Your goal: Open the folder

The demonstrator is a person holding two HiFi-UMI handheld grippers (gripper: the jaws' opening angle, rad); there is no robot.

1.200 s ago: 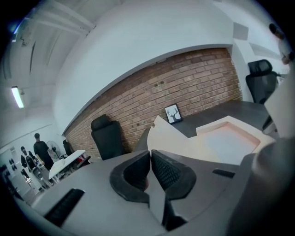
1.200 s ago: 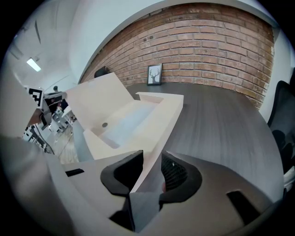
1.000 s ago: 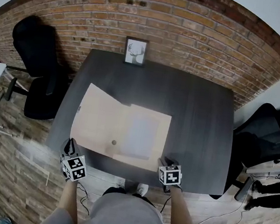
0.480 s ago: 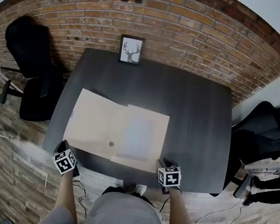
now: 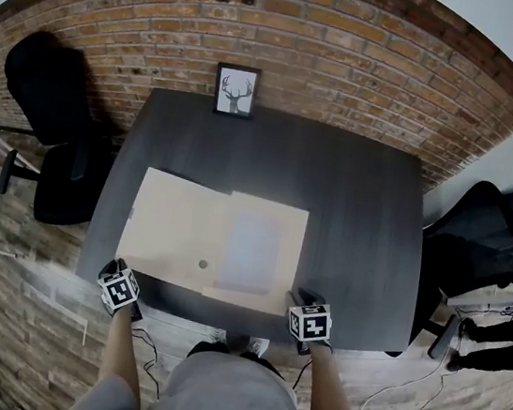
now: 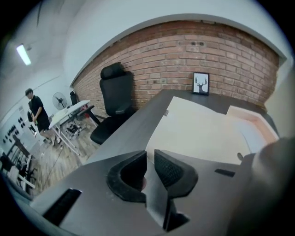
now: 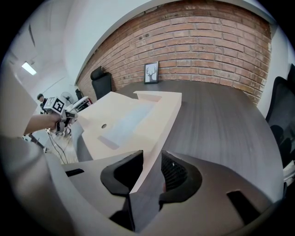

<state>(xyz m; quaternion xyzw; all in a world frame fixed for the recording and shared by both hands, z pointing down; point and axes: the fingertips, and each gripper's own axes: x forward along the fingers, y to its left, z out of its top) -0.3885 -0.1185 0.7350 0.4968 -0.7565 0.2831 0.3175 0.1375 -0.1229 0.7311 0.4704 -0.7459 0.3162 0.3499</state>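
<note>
A cream folder [image 5: 177,231] lies open and flat on the dark table [image 5: 359,214], with a pale sheet [image 5: 253,246] on its right half and a small round spot [image 5: 203,264] near the fold. My left gripper [image 5: 115,270] is at the table's front left corner, just short of the folder's near left corner. In the left gripper view its jaws [image 6: 150,154] are opening, a narrow gap with nothing between them, and the folder [image 6: 198,129] lies beyond. My right gripper [image 5: 305,301] stands at the folder's near right corner; the folder [image 7: 133,115] edge runs under its parted jaws [image 7: 152,154].
A framed deer picture [image 5: 236,89] stands at the table's far edge against the brick wall. Black office chairs stand left [image 5: 55,124] and right [image 5: 483,241] of the table. A person [image 6: 34,110] stands far off by a white desk. Cables lie on the wooden floor.
The folder's left cover has sunk from slightly raised to flat on the table. My left gripper moved down and left to the table's front corner. The right gripper stayed put.
</note>
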